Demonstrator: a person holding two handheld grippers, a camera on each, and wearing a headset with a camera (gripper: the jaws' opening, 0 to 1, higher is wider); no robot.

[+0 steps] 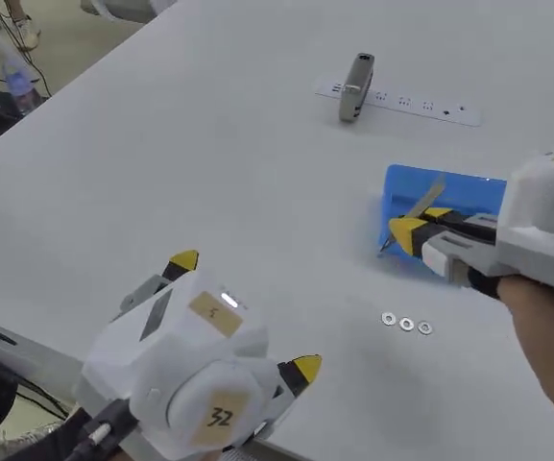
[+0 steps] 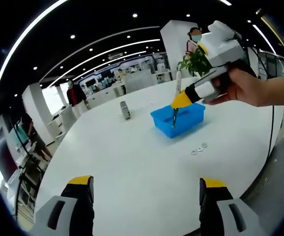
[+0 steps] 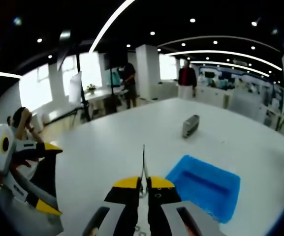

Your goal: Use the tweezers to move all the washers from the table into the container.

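washers [image 1: 406,325] are lying in a row of three on the white table [image 1: 209,144], near the blue container [image 1: 454,187]
the right gripper [image 1: 409,230] is clamping the tweezers [image 1: 428,200] between closed jaws, their tips pointing down at the container's edge, apart from the washers. the left gripper [image 1: 244,314] is hovering over the table with jaws spread wide, holding nothing, well apart from the washers.

The worktop [image 1: 209,144] lies bare across the frame's left and centre; a power strip [image 1: 411,103] at upper right and a blue container [image 1: 464,190] at right obstruct.
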